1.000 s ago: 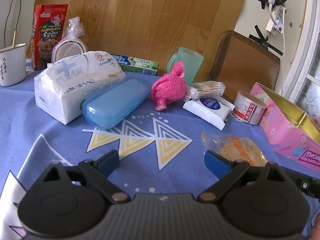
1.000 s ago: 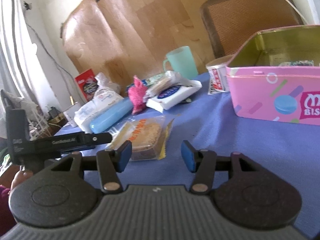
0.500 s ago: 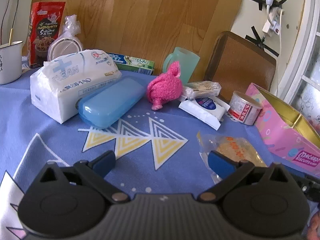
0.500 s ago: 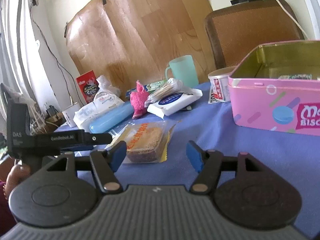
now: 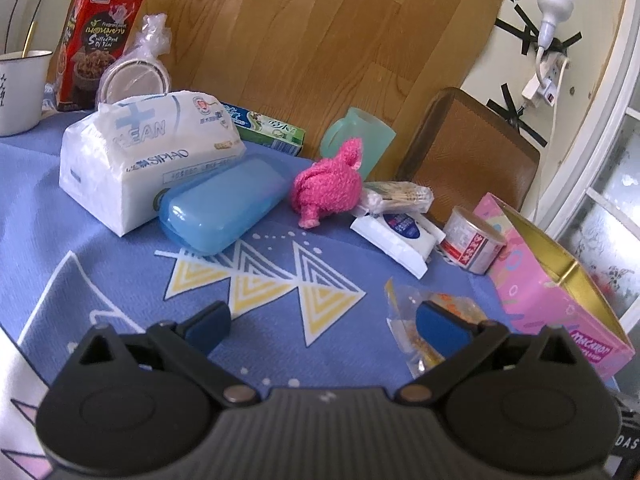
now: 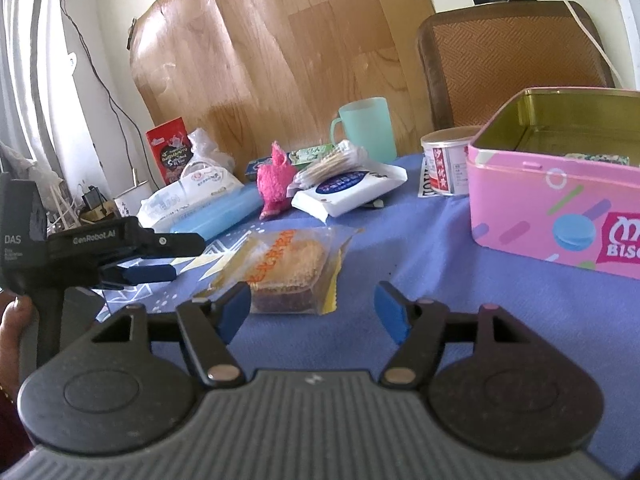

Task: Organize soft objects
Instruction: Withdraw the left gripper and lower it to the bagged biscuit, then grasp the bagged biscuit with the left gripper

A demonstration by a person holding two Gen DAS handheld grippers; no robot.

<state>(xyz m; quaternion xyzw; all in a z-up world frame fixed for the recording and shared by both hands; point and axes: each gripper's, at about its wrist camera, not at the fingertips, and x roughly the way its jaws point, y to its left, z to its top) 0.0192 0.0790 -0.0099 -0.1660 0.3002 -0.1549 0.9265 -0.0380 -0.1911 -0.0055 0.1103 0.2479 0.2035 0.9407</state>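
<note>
A pink plush toy [image 5: 326, 182] [image 6: 274, 184] lies mid-table beside a blue plastic case [image 5: 224, 212] and a white tissue pack [image 5: 140, 152] [image 6: 192, 192]. Right of the toy lies a wet-wipes pack [image 5: 400, 232] [image 6: 348, 192]. My left gripper [image 5: 322, 322] is open and empty above the blue tablecloth, its right finger in front of a wrapped cake packet [image 5: 456, 302]. My right gripper [image 6: 313, 312] is open too, just short of that packet [image 6: 284, 268], with nothing between its fingers. In the right wrist view, the left gripper [image 6: 176, 258] shows at the left.
An open pink biscuit tin [image 5: 552, 300] [image 6: 552, 208] stands at the right, a small can [image 5: 472, 244] beside it. A green mug [image 6: 366, 128], a toothpaste box [image 5: 268, 128], a red snack pouch [image 5: 100, 40] and a white enamel mug [image 5: 20, 92] line the back. A brown chair [image 5: 472, 152] stands behind.
Both grippers' jaws have spread wider. The left wrist has rolled a little, and its right finger now overlaps the cake packet. Nothing on the table has moved.
</note>
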